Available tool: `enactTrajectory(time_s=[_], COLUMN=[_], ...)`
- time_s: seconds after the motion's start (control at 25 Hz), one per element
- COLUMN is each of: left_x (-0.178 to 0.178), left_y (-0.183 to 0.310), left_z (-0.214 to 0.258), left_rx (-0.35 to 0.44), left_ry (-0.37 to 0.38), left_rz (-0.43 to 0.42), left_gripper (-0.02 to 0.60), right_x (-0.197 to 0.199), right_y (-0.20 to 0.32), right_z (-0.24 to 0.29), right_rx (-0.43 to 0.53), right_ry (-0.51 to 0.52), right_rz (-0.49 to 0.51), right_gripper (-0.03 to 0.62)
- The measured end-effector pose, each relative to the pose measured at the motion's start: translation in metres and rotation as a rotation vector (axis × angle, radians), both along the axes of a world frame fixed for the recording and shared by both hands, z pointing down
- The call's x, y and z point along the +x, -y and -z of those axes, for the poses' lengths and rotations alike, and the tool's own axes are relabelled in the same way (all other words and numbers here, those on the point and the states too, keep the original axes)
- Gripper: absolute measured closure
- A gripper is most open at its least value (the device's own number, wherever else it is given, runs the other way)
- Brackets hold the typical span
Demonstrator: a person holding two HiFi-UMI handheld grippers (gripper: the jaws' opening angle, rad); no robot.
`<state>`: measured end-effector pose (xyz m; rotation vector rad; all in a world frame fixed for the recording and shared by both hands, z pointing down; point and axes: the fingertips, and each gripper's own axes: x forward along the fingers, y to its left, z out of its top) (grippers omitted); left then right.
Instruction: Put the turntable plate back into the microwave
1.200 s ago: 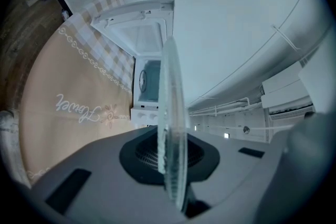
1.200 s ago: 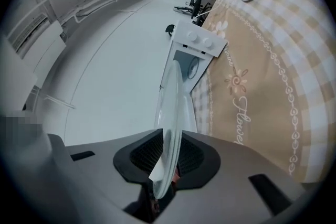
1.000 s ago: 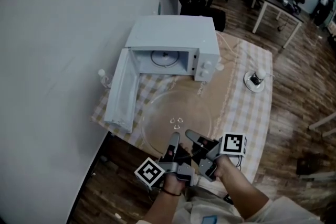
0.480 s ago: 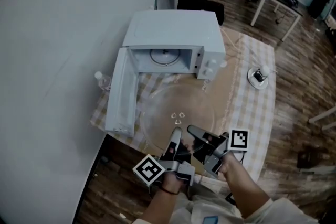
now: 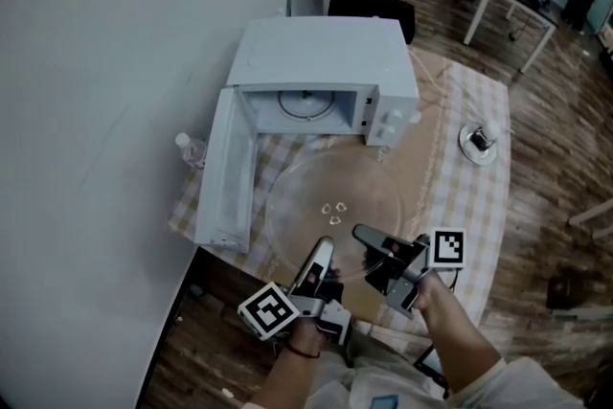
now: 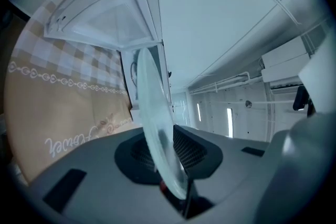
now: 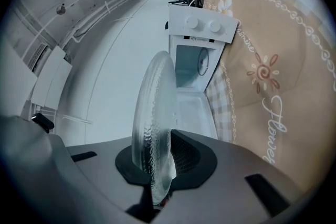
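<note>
Microwave: white microwave (image 5: 316,53) at the back of the table, against the wall (image 5: 96,62). Its door (image 5: 225,177) is swung wide open on the microwave's left.
Cavity: the cavity (image 5: 305,105) faces the person, with a round ring showing on its floor.
Turntable plate: the clear glass turntable plate (image 5: 330,206) is outside the microwave. It lies flat directly in front of the open mouth, over the checked tablecloth (image 5: 460,196). Its far rim is near the microwave's front edge. Cannot tell whether it is lifted off the cloth.
Edges: the open door runs along the plate's left side. The plate's near rim sits at the table edge farthest from the microwave.
Open room: the straight path from plate to cavity is bare cloth. The control panel (image 5: 388,120) with two knobs stands right of the mouth.
Other things: a small bottle (image 5: 190,147) stands left of the microwave, beyond the door. A small white dish (image 5: 479,141) sits well to the microwave's right.
Left gripper: the left gripper (image 5: 321,256) is at the plate's near rim, opposite the microwave. Its jaws are clamped on the glass edge, which sits against the meshed pad (image 6: 194,149).
Right gripper: the right gripper (image 5: 369,237) is just beside the left one on the same near rim. Its jaws are closed on the glass, rim between the pads (image 7: 186,157).
</note>
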<state>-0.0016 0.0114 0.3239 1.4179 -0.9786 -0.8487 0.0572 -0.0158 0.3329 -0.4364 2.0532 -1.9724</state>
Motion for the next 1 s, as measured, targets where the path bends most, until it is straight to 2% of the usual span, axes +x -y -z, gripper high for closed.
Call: enactTrajectory(time_s=[0.12,0.36,0.52,0.72,0.88,1.0], left_x=[-0.014,-0.01,-0.014,-0.008,-0.017,-0.02], left_y=[0.002,0.014,0.023,0.03,0.037,0.044], left_z=[-0.004,-0.003,-0.01,-0.017,-0.028,-0.028], left_rx=[0.005,0.034,0.019,0.037,0.027,0.028], left_ry=[-0.011,-0.078,-0.109,-0.073,-0.064,-0.086], left_rz=[0.029,-0.004,0.006,-0.055,-0.051,-0.045], left_gripper=[0.515,0.517,0.552,0.545,0.54,0.54], right_x=[0.002,-0.004,-0.013,-0.009,-0.009,-0.011], right_y=[0.009,0.027,0.039,0.049,0.058,0.066], right_z=[-0.003,-0.01,-0.015,-0.025,-0.031,-0.034], right_rx=[0.0,-0.015,-0.024,-0.064,-0.061,-0.073], right_ry=[0.003,0.042,0.05,0.067,0.042,0.065], right_rz=[0.015,0.083,0.127,0.194,0.236,0.241], right_gripper=[0.546,0.546,0.546,0.546,0.546,0.546])
